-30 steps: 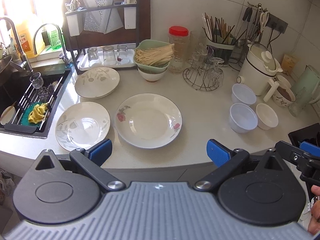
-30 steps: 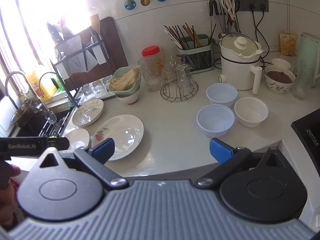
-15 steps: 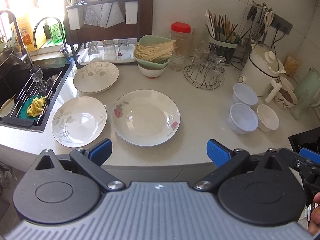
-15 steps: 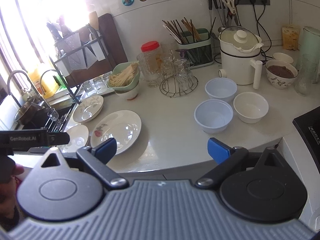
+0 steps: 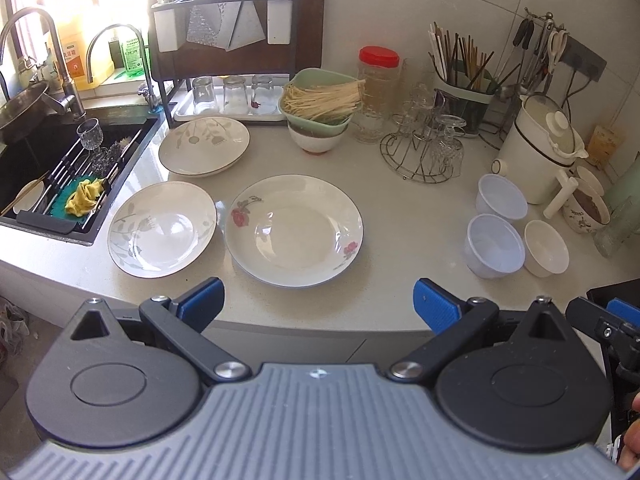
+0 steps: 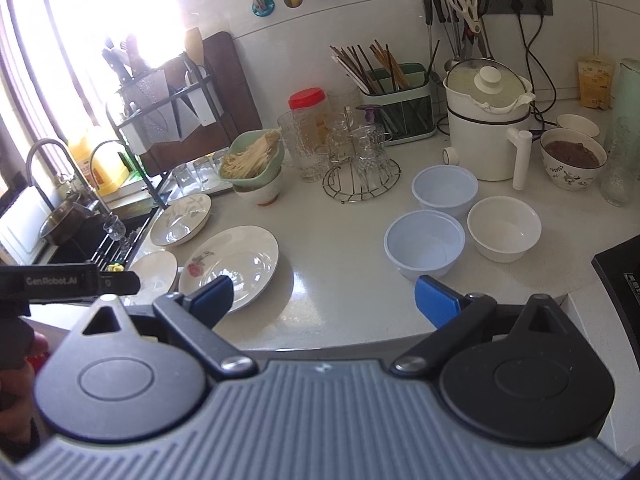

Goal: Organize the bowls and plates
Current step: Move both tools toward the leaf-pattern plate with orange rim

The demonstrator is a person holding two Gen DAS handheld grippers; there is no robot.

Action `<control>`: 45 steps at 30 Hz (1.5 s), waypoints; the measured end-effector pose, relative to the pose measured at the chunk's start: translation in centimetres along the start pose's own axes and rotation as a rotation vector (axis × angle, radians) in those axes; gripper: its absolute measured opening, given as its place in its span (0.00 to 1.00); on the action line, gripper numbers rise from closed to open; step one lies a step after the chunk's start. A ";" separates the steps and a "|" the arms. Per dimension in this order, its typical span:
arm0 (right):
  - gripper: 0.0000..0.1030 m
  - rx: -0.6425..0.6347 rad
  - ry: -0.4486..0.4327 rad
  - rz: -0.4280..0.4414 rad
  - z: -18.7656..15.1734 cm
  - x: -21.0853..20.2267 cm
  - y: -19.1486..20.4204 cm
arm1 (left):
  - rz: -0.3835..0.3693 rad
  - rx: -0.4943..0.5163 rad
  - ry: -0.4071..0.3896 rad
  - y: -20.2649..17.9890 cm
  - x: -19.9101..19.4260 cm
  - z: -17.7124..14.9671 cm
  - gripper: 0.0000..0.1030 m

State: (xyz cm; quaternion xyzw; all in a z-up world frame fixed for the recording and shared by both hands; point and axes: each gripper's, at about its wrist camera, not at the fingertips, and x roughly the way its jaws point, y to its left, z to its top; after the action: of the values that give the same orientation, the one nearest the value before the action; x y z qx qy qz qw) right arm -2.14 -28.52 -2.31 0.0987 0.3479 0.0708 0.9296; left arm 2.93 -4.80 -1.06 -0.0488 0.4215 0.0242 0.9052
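Left wrist view: left gripper (image 5: pixel 316 300) jaws apart, empty, off the near counter edge. Rose plate (image 5: pixel 294 230) centre, leaf plate (image 5: pixel 162 229) touching its left rim. Right gripper (image 6: pixel 324 296) also apart; bowls (image 6: pixel 425 243) ahead. Suggest pinching the leaf plate's near rim, lifting level. Versus earlier: both views slightly nearer, dishes unmoved.

Kitchen: white tiled wall (image 5: pixel 460 8) at far side; pale speckled surface (image 5: pixel 400 216); black sink (image 5: pixel 24 168) at left; bright sunlit window (image 6: pixel 80 40) far left.
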 end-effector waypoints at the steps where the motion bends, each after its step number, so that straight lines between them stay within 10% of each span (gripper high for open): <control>1: 0.96 -0.006 -0.001 0.004 0.0 0.0 -0.1 | 0.004 0.000 -0.001 -0.1 0.0 -0.2 0.99; 20: 0.96 -0.014 -0.059 0.116 0.0 0.8 2.4 | 0.007 -0.039 0.014 2.9 0.4 0.6 0.99; 45: 0.90 -0.014 -0.022 0.066 0.8 10.1 19.1 | -0.160 0.050 0.071 20.3 11.8 9.0 0.99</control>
State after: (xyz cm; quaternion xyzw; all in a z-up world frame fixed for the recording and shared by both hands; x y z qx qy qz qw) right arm 4.78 -8.02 -3.65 0.1045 0.3339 0.1026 0.9312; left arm 15.66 16.39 -5.73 -0.0605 0.4484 -0.0607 0.8897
